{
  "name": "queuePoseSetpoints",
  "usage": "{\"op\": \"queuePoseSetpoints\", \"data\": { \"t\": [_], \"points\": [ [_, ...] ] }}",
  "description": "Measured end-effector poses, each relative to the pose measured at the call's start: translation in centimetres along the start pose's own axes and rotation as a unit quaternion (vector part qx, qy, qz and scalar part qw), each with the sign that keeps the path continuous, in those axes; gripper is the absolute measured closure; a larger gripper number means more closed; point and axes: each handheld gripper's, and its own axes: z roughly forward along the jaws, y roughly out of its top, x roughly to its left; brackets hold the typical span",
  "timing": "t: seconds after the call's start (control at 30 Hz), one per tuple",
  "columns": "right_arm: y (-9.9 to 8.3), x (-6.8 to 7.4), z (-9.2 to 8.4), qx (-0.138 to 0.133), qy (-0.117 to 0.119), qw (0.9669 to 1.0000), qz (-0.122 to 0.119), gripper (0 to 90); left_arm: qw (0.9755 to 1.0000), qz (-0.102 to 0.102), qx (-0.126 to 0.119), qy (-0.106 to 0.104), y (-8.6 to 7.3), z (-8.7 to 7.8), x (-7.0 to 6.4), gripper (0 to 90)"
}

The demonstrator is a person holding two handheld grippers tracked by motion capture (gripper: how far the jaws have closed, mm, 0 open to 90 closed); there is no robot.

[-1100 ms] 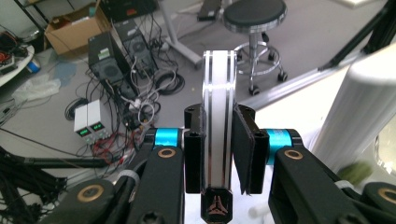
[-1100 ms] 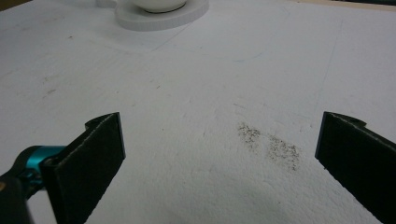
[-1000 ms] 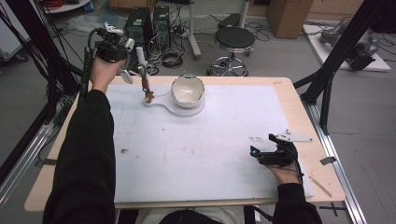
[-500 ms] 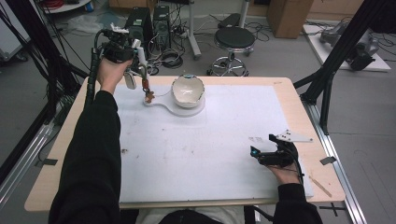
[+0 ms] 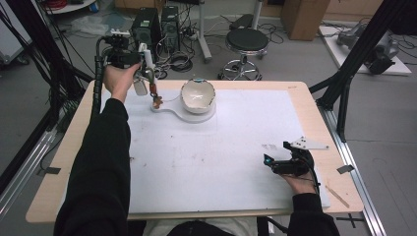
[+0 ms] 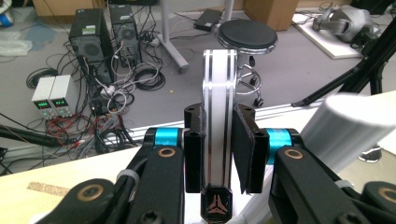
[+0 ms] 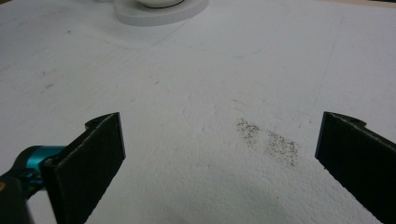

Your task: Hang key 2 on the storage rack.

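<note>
My left gripper (image 5: 142, 69) hovers over the table's far left corner, shut on the flat white handle (image 6: 218, 93) of a tool. In the high view the tool's reddish-brown end (image 5: 156, 100) hangs down to the narrow end of a white paddle-shaped base (image 5: 169, 109). A white bowl (image 5: 197, 95) sits on the round part of that base. A white cylinder (image 6: 355, 126) shows close beside the left jaws. My right gripper (image 5: 275, 164) rests low on the white sheet at the near right. Its jaws stand wide apart with nothing between them (image 7: 219, 154).
A white sheet (image 5: 211, 157) covers most of the wooden table (image 5: 64, 167). A dark speckled smudge (image 7: 271, 140) lies in front of the right jaws. Beyond the far edge stand a stool (image 5: 248, 42), computer cases (image 5: 147, 27) and cables. Black frame poles (image 5: 354, 59) rise at the right.
The left hand has shifted slightly to the right with the tool still in its jaws. The right hand has stayed in place.
</note>
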Motion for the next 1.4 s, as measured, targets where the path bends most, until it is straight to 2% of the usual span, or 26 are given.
{"op": "queuePoseSetpoints", "data": {
  "t": [0.07, 0.17, 0.2, 0.3, 0.4, 0.47, 0.6, 0.73, 0.93, 1.0, 1.07, 1.13, 1.27, 1.4],
  "points": [
    [0.0, 0.1, 0.0, 0.002, 0.000, 1.0000, 0.003, 0.4, 1.0000, 0.002, 0.006, -0.007, -0.2, 0.1, 0.1, 75.0],
    [0.0, 0.0, 0.0, 0.003, 0.001, 1.0000, 0.001, 0.4, 0.9999, 0.002, 0.008, -0.006, -0.1, 0.0, 0.0, 73.9],
    [0.0, 0.0, 0.0, 0.003, 0.001, 1.0000, 0.000, 0.4, 1.0000, 0.000, 0.009, -0.002, -0.1, -0.1, 0.0, 70.9],
    [0.0, 0.0, 0.1, 0.003, 0.000, 1.0000, -0.001, 0.4, 0.9998, -0.017, 0.011, -0.006, 0.0, -0.3, 0.5, 60.5],
    [0.0, 0.0, 0.0, 0.004, -0.004, 1.0000, 0.002, 0.4, 0.9996, -0.020, 0.019, 0.005, 0.0, -0.5, 1.1, 51.3],
    [0.0, 0.0, 0.0, 0.001, -0.003, 1.0000, 0.000, 0.4, 0.9995, -0.024, 0.022, 0.001, 0.0, -0.6, 1.4, 44.2],
    [0.0, 0.0, 0.0, 0.001, -0.003, 1.0000, 0.001, 0.4, 0.9997, -0.011, 0.022, 0.008, 0.1, -0.9, 1.4, 37.9],
    [0.0, 0.0, 0.0, 0.001, -0.005, 1.0000, -0.001, 0.4, 0.9996, -0.004, 0.025, -0.016, 0.1, -1.2, 1.6, 31.3],
    [0.0, 0.0, -0.1, 0.002, -0.004, 1.0000, 0.000, 0.4, 0.9997, -0.003, 0.024, -0.002, -0.4, -1.9, 2.3, 18.2],
    [0.0, 0.0, -0.1, 0.001, -0.003, 1.0000, 0.001, 0.4, 0.9994, 0.000, 0.034, 0.001, -0.6, -2.1, 2.6, 12.2],
    [0.0, 0.1, -0.1, 0.001, -0.003, 1.0000, 0.002, 0.4, 0.9991, 0.002, 0.042, -0.008, -1.0, -2.2, 2.9, 8.5],
    [0.0, 0.1, -0.1, 0.001, -0.003, 1.0000, 0.001, 0.4, 0.9986, 0.003, 0.050, -0.016, -1.5, -2.3, 3.1, 6.9],
    [0.1, 0.2, -0.1, 0.000, -0.004, 1.0000, -0.001, 0.4, 0.9984, 0.017, 0.051, -0.014, -2.3, -2.8, 3.2, 6.8],
    [0.2, 0.3, -0.2, 0.000, -0.004, 1.0000, -0.002, 0.4, 0.9982, 0.019, 0.054, -0.018, -2.9, -3.2, 3.5, 6.9]
  ]
}}
